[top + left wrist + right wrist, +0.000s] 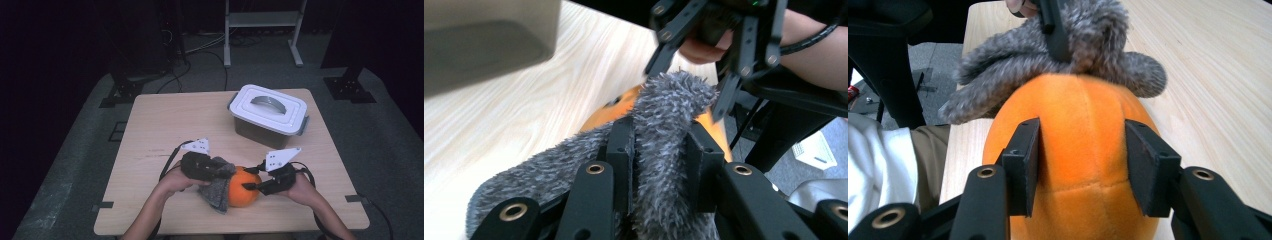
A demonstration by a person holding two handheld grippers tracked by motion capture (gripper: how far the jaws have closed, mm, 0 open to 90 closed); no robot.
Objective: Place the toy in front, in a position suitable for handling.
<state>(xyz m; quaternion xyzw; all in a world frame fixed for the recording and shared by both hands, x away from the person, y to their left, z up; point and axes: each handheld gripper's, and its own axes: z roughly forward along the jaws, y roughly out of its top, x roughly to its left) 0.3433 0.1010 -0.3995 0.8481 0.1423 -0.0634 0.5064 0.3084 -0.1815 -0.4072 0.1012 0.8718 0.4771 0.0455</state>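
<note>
High view: both forearms come in from the bottom edge, hands close together near the front of the wooden surface (150,130). Left gripper (220,169) points right w/ a grey fuzzy cloth (218,192) pinched in it; cloth hangs down against the left side of an orange plush ball (244,190). Right gripper (253,186) points left, jaws either side of the ball's right half. Ball sits on the surface between the two hands. Behind, toward the far right, a white lidded box (269,114) w/ grey handle, well apart from the hands.

Left gripper view: left gripper (659,157) jaws narrow, clamped on a fold of the cloth (664,130), which bulges up between them. Orange of the ball (611,112) peeks out behind the cloth. Right gripper (694,82) faces in from the top, the hand behind it.

Right gripper view: right gripper (1082,162) jaws fairly wide, pads pressed on the ball (1073,150) at both sides. Ball is velvety, w/ seam lines running across it. Cloth (1048,65) lies over the ball's far top, touching it.
</note>
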